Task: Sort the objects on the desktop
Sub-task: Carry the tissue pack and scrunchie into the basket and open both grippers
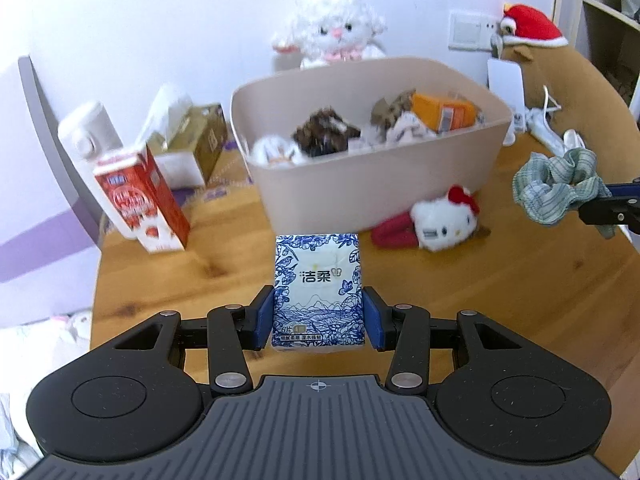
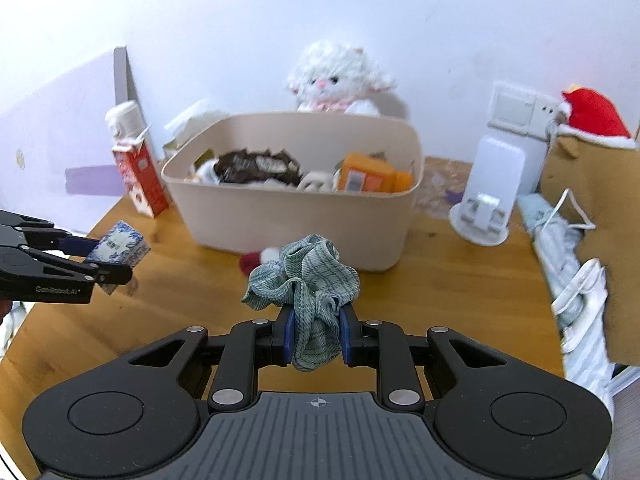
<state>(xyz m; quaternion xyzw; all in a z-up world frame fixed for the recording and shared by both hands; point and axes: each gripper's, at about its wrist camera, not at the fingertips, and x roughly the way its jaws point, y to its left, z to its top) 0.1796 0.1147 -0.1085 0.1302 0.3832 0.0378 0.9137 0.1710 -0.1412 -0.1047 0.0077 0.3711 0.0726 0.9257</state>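
Beige plastic forms the storage bin standing mid-table, and it already holds a fair share of the clutter: a dark crumpled snack wrapper, an orange carton and some white paper or packaging, so the sorting looks well under way. Two more items are in hand. The left gripper has its jaws clamped on the sides of a blue-and-white tissue pack, held clear of the wooden table just in front of the bin's near wall. The right gripper has its jaws pressed nearly together on a bunched green striped cloth, which looks like a scrunchie, also lifted above the table and facing the bin. Judging by this, the step in hand is carrying both things to the bin, and neither is over its rim yet. Left on the table are a small red-bowed white plush lying against the bin's front, a red milk carton with a white bottle behind it, and a gold tissue box to the bin's left. Whether the fluffy white lamb toy behind the bin belongs to the sorting cannot be told.
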